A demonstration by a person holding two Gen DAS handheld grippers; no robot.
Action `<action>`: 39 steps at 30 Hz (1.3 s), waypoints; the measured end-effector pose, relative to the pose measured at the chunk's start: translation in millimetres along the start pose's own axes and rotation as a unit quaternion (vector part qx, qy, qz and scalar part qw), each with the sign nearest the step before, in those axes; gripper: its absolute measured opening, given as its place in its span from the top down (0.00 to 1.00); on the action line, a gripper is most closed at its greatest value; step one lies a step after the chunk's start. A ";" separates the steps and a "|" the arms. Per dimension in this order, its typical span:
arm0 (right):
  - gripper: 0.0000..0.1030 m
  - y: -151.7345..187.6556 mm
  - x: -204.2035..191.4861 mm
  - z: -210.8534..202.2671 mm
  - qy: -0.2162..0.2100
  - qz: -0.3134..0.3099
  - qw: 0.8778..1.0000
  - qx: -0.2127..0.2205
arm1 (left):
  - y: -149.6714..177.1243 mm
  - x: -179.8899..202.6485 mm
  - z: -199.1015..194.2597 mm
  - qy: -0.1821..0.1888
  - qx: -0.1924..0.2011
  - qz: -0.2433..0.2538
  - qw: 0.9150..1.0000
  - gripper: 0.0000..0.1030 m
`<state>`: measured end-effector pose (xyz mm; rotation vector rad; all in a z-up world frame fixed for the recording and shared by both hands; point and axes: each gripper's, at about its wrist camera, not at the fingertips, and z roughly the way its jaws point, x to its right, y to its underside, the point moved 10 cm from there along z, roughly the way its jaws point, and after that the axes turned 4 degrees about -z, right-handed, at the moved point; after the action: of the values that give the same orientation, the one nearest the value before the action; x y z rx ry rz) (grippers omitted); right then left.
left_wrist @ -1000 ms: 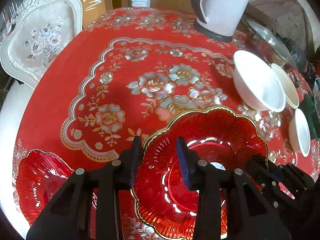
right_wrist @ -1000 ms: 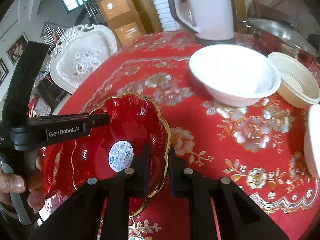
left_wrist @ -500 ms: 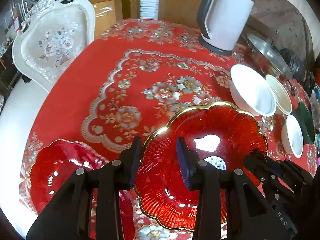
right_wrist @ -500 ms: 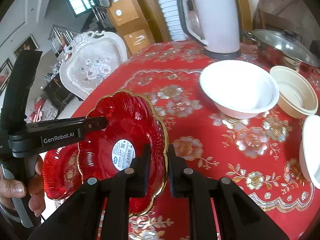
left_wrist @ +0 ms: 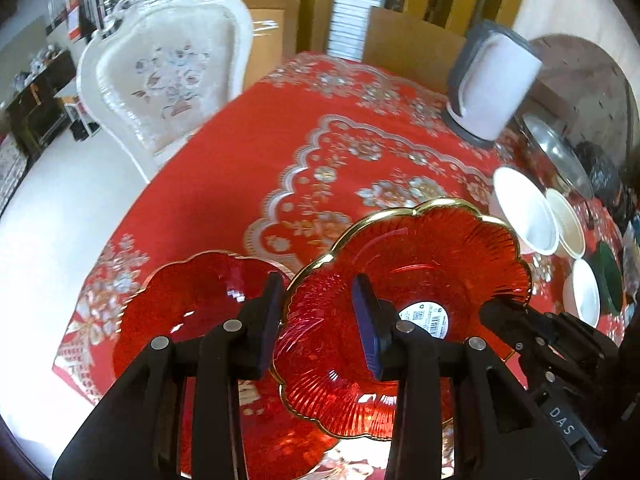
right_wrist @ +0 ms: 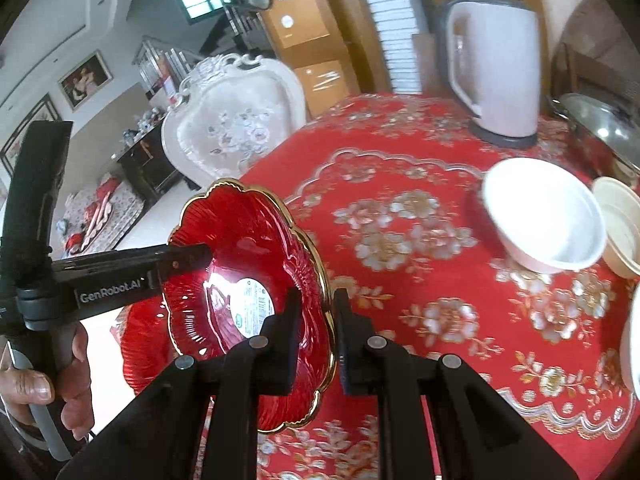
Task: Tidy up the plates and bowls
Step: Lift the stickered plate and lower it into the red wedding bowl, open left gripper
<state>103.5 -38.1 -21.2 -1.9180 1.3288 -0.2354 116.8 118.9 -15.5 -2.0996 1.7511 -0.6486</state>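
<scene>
A red glass plate (left_wrist: 420, 264) with a scalloped gold rim and a barcode sticker hangs above the red tablecloth, tilted. My left gripper (left_wrist: 318, 284) is shut on its left rim, one finger inside the dish and one outside. My right gripper (right_wrist: 316, 298) is shut on the opposite rim (right_wrist: 330, 308); it shows in the left wrist view as the black jaws (left_wrist: 504, 312). A second red plate (left_wrist: 188, 312) lies on the table below and to the left. A large white bowl (right_wrist: 548, 220), a cream bowl (right_wrist: 620, 220) and a small white bowl (left_wrist: 582, 296) stand at the right.
A white electric kettle (right_wrist: 496, 72) stands at the back of the table, a pot with a glass lid (right_wrist: 600, 128) to its right. A dark green dish (left_wrist: 610, 276) sits beside the small bowl. An ornate white chair (left_wrist: 168, 80) stands off the table's left edge. A hand (right_wrist: 36, 384) holds the left gripper's handle.
Both grippers have risen with the gold-rimmed red plate and carried it left, so it now hangs partly over the second red plate. Both grips are unchanged.
</scene>
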 end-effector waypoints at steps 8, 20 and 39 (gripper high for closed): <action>0.86 -5.8 -49.5 28.6 -0.024 -0.042 0.999 -0.023 | 9.1 -62.9 -9.6 -0.027 0.000 -0.050 0.998 0.66; 0.85 17.5 -109.9 79.7 -0.051 -0.096 0.990 -0.090 | 47.0 -133.2 -2.7 -0.062 -0.026 -0.094 0.993 0.66; 0.72 43.9 -118.3 115.5 0.015 -0.161 0.979 -0.126 | 65.0 -142.6 36.8 -0.102 -0.022 -0.090 0.990 0.66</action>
<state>83.2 113.1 -98.5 -2.3526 1.1033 -0.2660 62.5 245.2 -99.4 -2.2832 1.4910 -0.4268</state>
